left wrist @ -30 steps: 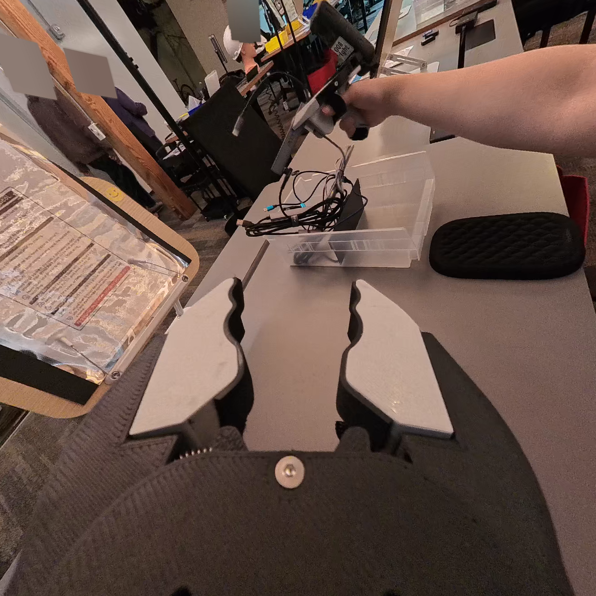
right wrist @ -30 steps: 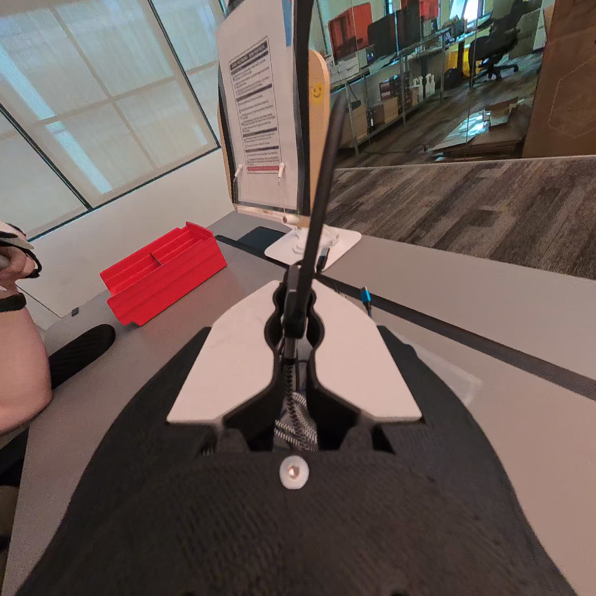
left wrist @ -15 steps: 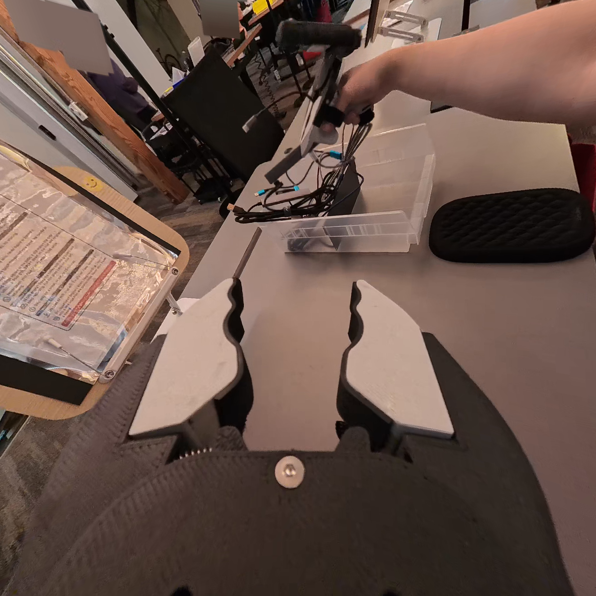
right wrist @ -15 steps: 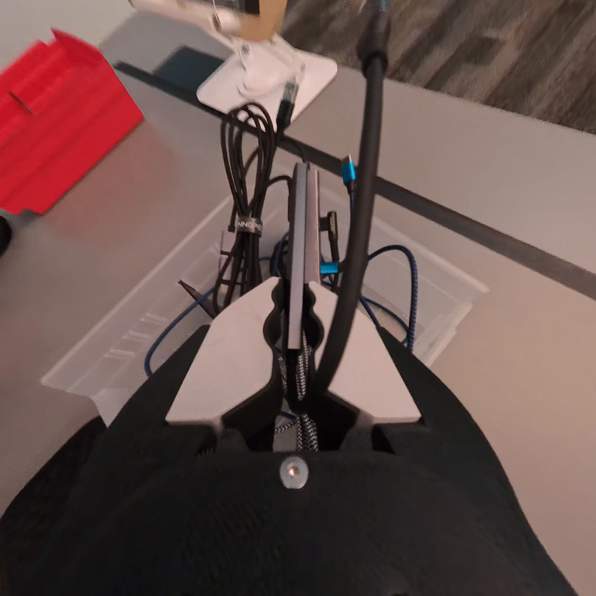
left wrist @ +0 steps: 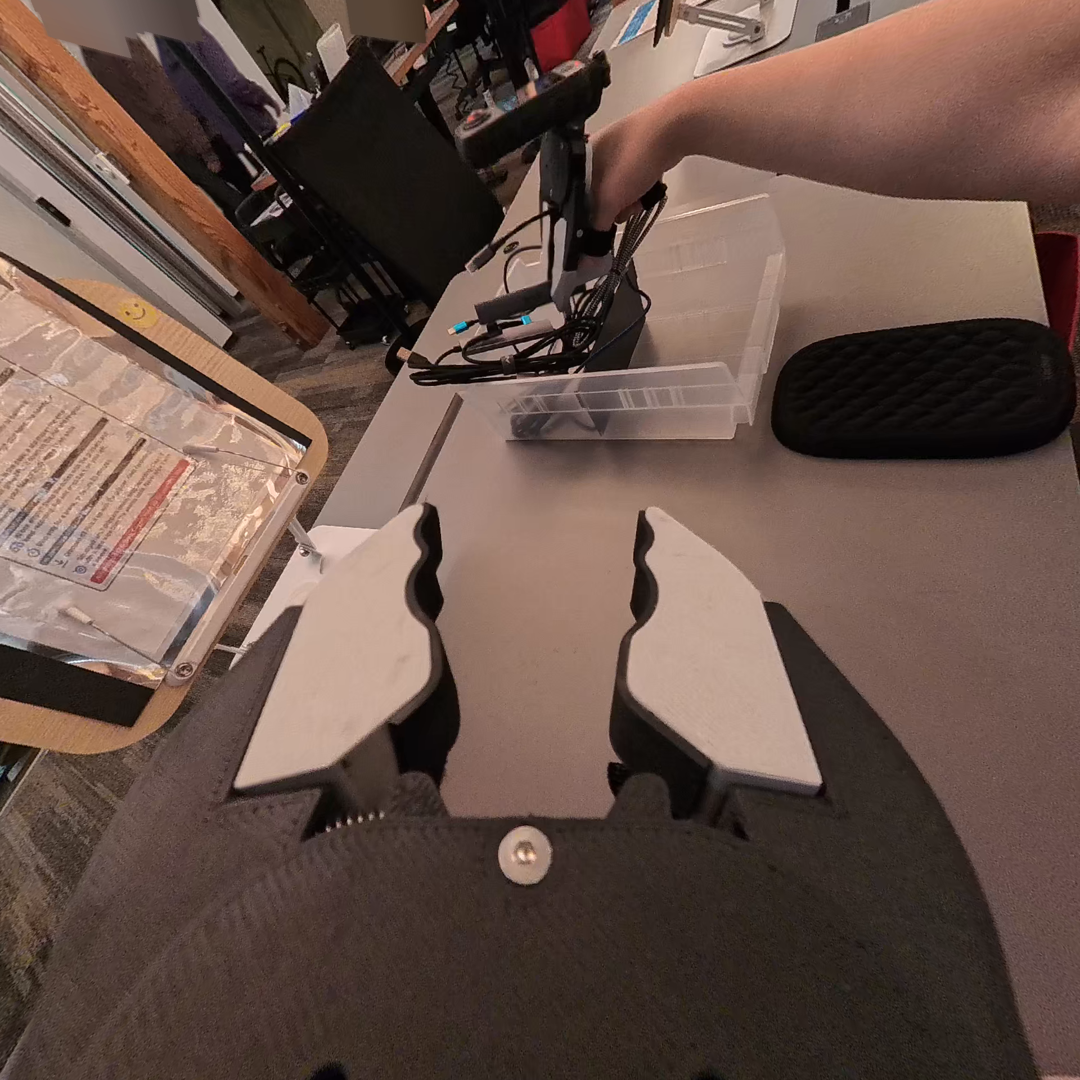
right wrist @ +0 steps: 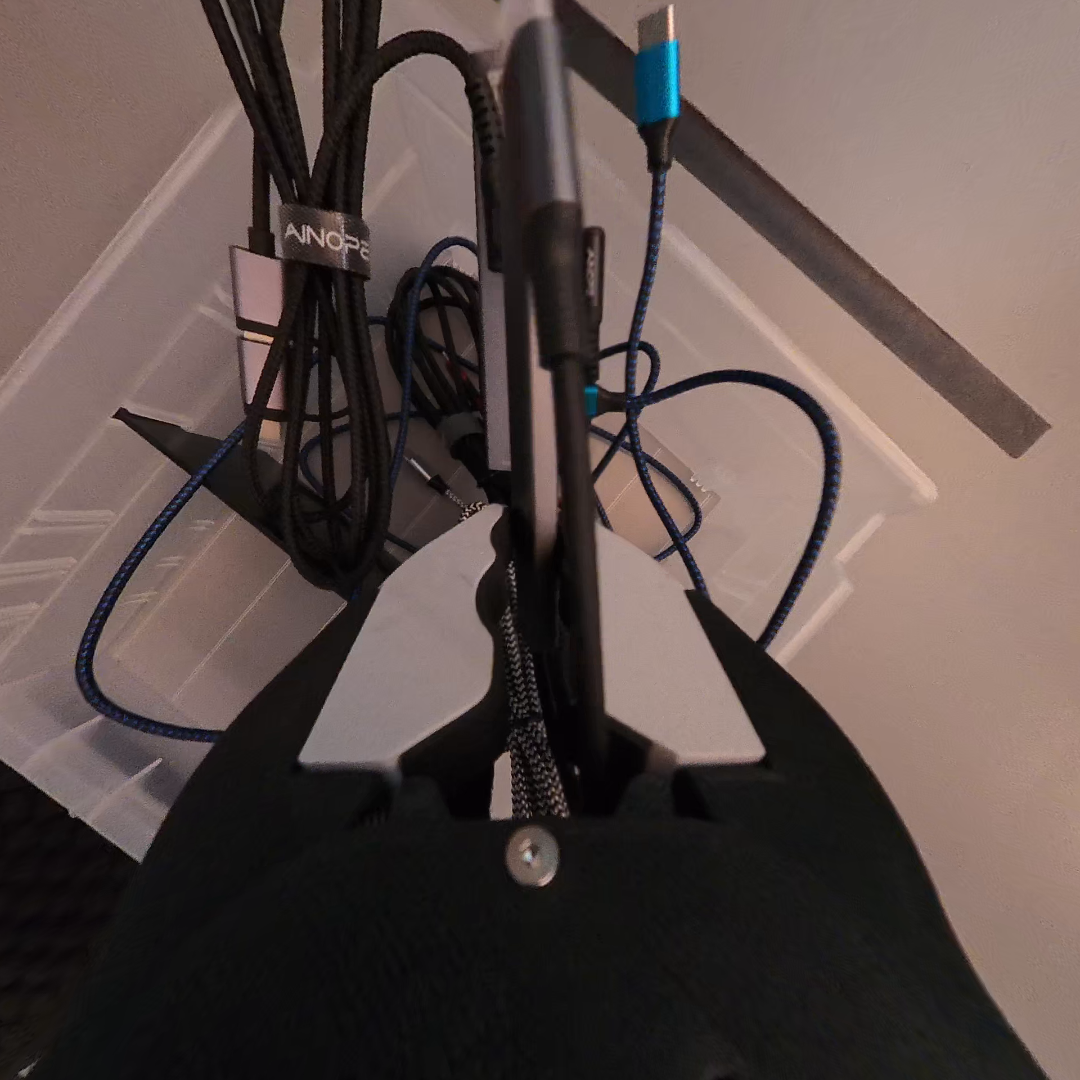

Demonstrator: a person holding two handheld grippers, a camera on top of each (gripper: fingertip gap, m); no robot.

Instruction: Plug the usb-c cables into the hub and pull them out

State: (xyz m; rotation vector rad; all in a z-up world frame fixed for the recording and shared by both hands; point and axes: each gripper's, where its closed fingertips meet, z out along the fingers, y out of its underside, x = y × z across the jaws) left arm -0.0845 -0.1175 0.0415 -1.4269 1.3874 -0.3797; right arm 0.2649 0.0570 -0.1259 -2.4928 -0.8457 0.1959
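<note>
My right gripper [right wrist: 540,526] is shut on a thin grey usb-c hub [right wrist: 540,146] and points down into a clear plastic bin [right wrist: 876,497]. The hub's thick black lead [right wrist: 570,409] and a black-and-white braided cable [right wrist: 526,701] run between the fingers. In the bin lie a strapped black cable bundle [right wrist: 315,350] and a blue braided cable with a blue plug [right wrist: 657,87]. In the left wrist view a hand holds the right gripper [left wrist: 570,292] over the bin [left wrist: 701,380]. My left gripper [left wrist: 535,520] is open and empty above the grey table, well short of the bin.
A black padded wrist rest [left wrist: 917,386] lies right of the bin. A wood-framed sign board [left wrist: 117,497] stands at the table's left edge. A dark strip [right wrist: 818,263] crosses the table behind the bin. Something red [left wrist: 1058,274] shows at the right edge. About 45 centimetres separates my left fingertips from my right.
The right gripper has tipped downward and come down with the hub into the bin of cables. The left gripper stays open over the table.
</note>
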